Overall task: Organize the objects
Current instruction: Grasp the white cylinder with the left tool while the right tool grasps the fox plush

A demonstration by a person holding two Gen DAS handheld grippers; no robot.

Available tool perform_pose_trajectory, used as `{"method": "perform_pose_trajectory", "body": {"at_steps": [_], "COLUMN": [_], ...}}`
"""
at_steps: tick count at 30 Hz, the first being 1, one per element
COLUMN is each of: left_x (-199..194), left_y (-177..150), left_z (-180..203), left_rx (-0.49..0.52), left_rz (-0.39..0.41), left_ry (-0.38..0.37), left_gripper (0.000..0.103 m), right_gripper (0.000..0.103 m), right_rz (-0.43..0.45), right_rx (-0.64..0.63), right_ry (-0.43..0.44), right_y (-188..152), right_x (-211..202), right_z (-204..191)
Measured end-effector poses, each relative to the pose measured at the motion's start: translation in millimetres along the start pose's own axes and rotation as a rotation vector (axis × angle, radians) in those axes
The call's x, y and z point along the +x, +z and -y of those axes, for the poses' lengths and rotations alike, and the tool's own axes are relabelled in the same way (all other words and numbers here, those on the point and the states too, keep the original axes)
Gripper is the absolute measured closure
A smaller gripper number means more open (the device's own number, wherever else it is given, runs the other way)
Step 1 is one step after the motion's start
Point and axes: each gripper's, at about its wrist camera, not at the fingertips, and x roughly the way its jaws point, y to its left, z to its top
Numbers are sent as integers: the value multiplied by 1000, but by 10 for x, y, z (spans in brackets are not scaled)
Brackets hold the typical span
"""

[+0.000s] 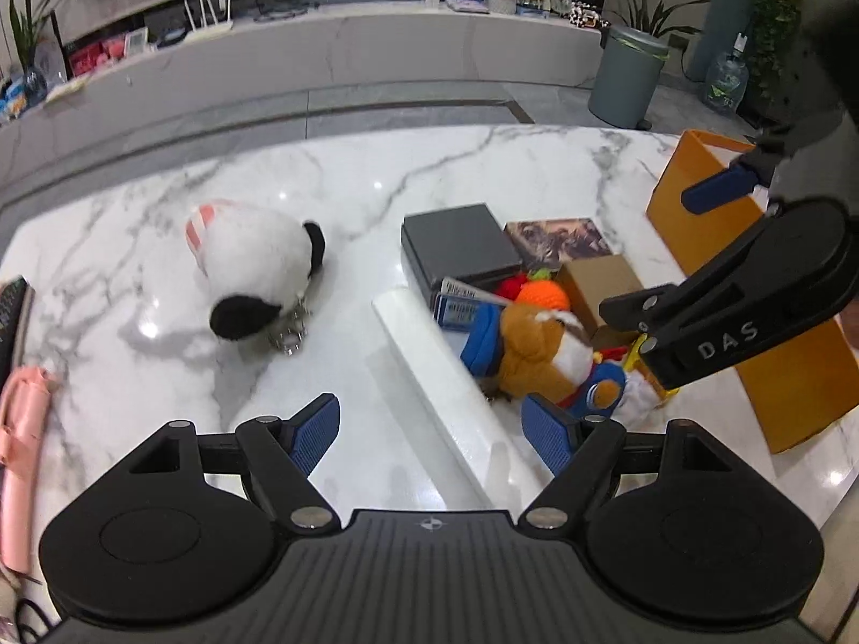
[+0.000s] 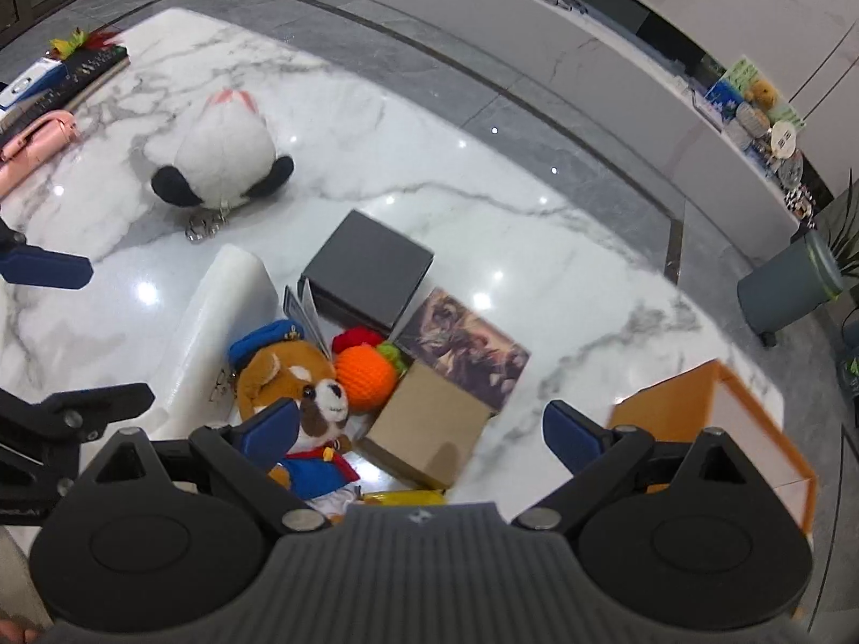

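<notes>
A pile lies on the marble table (image 1: 161, 333): a brown plush bear (image 1: 537, 354) (image 2: 300, 392) in a blue cap, an orange knitted fruit (image 2: 368, 375), a cardboard box (image 2: 429, 429), a dark grey box (image 1: 461, 247) (image 2: 370, 268) and a picture card (image 2: 461, 359). A white plush (image 1: 252, 268) (image 2: 220, 155) with black ears lies apart to the left. My left gripper (image 1: 432, 434) hangs open above a white roll (image 1: 429, 365). My right gripper (image 2: 421, 432) is open over the cardboard box, its left finger in front of the bear. Neither holds anything.
An open orange bag (image 1: 751, 322) (image 2: 725, 413) lies at the table's right end. A pink umbrella (image 1: 21, 456) and a dark remote (image 1: 13, 316) lie at the left edge. A grey bin (image 2: 789, 284) stands on the floor beyond the table.
</notes>
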Motion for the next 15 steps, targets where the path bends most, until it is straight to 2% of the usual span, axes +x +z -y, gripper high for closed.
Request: {"method": "perform_pose_trajectory", "body": {"at_steps": [6, 9, 14, 15], "left_x": [271, 374, 547, 584], "left_y": [-55, -84, -176, -199], "left_z": [-119, -69, 30, 34], "left_rx": [-73, -59, -19, -15], "left_rz": [-53, -75, -123, -133], "left_ry": [-80, -90, -93, -93], "left_gripper": [13, 13, 15, 16], "right_gripper": [6, 9, 15, 19], "right_rz": [-69, -103, -67, -56], "right_rx": [34, 61, -9, -29], "right_ry": [16, 51, 76, 81], "right_y": [-86, -97, -40, -27], "right_x": [365, 484, 453, 436], "right_z": [3, 38, -47, -76]}}
